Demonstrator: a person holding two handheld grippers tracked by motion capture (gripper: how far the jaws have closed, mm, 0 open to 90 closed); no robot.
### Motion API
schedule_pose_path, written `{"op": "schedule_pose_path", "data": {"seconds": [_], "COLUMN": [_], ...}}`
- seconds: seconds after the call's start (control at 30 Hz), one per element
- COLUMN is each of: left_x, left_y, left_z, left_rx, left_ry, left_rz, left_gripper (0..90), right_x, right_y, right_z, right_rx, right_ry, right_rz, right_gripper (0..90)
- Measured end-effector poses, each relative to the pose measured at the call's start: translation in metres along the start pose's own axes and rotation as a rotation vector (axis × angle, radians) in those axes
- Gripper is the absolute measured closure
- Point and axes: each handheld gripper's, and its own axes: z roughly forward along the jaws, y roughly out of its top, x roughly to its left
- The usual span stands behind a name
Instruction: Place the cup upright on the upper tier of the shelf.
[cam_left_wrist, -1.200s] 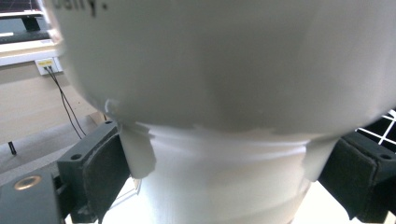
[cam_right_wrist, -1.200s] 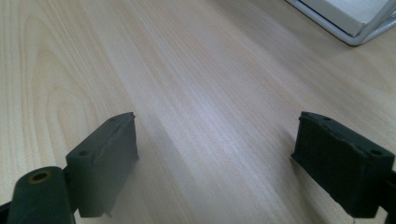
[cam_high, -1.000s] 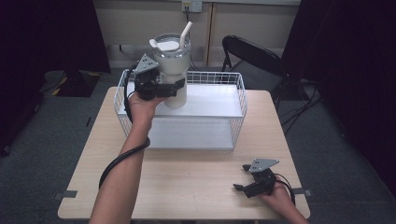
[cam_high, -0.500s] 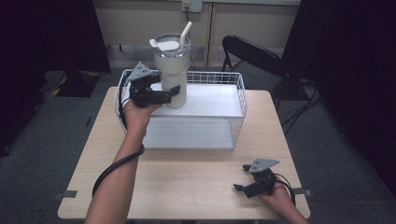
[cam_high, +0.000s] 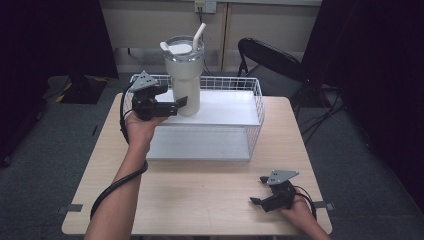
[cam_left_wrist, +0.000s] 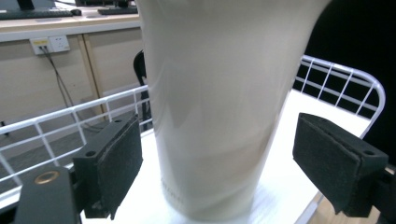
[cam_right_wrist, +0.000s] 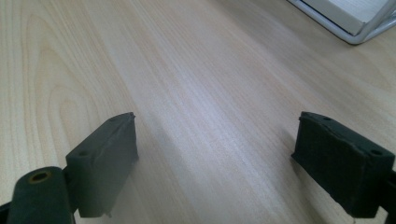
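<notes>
A cream tumbler (cam_high: 184, 75) with a clear lid and a white straw stands upright on the white shelf (cam_high: 225, 107) of a wire rack (cam_high: 257, 95). My left gripper (cam_high: 177, 103) is open at the tumbler's lower left side. In the left gripper view the tumbler (cam_left_wrist: 219, 93) rises between the two pads (cam_left_wrist: 116, 158), with a gap on each side, and my left gripper (cam_left_wrist: 217, 163) touches nothing. My right gripper (cam_high: 256, 191) rests open on the table near the front right edge. Nothing lies between the jaws of my right gripper (cam_right_wrist: 217, 163).
The wooden table (cam_high: 200, 195) carries the rack across its far half. A black chair (cam_high: 270, 55) stands behind the table at the right. A corner of the rack (cam_right_wrist: 355, 18) shows at the top right of the right gripper view.
The left gripper lowered the tumbler onto the rack's shelf, opened and drew back a little toward the left. The right gripper stayed still.
</notes>
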Motion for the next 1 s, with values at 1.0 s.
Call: {"op": "schedule_pose_path", "data": {"seconds": [1.0], "left_x": [-0.022], "left_y": [-0.033], "left_z": [-0.036], "left_rx": [0.057], "left_ry": [-0.087], "left_rz": [0.018], "left_gripper": [15.9], "right_x": [0.000], "right_y": [0.000], "right_z": [0.000], "right_rx": [0.001], "right_ry": [0.001], "right_rz": [0.001], "right_gripper": [12.7]}}
